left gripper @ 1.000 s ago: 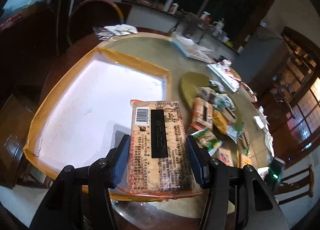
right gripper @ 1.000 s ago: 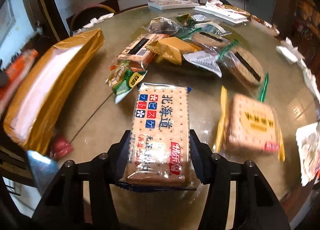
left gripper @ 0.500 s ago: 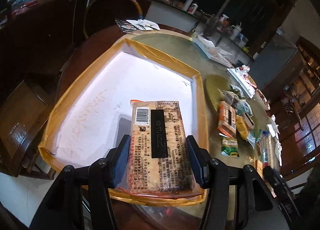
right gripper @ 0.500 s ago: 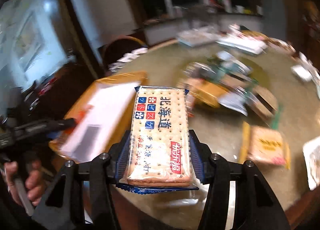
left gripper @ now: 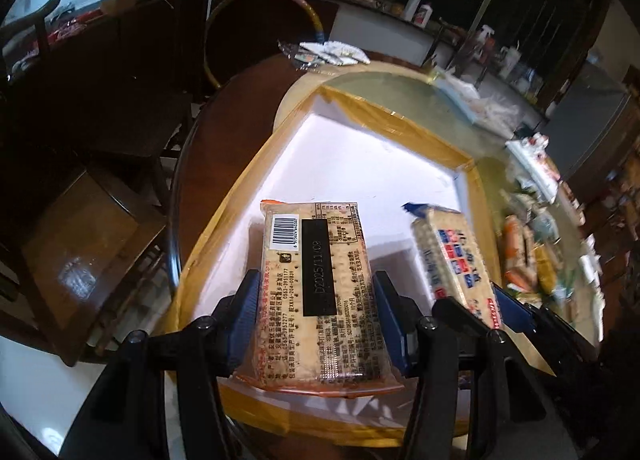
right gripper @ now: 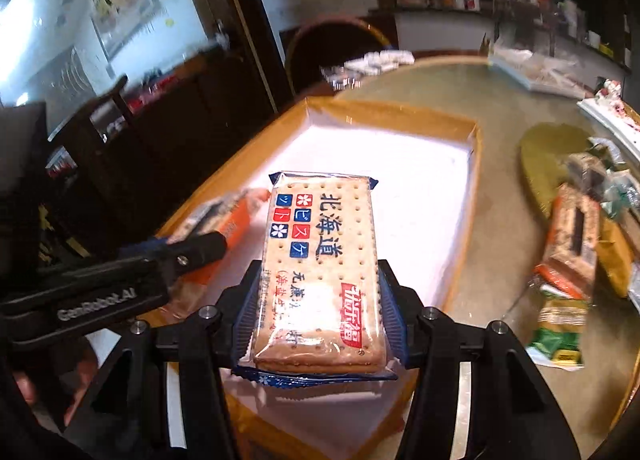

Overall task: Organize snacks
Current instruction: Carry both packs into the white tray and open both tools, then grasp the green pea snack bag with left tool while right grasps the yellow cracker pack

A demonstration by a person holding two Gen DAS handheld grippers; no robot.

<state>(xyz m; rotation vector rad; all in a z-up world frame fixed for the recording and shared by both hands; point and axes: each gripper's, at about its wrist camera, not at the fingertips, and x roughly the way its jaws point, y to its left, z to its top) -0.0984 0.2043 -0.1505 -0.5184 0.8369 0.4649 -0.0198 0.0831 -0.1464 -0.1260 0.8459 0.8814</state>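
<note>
Hovering over the white tray (left gripper: 360,164) now instead of the bench, both tools clamp cracker packs, left tool (left gripper: 314,296) at 9 o'clock of right tool (right gripper: 318,292), so drop-off looks next.

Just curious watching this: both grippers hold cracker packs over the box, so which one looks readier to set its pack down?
Probably the left gripper: its orange-edged pack looks nearer the box floor.
</note>
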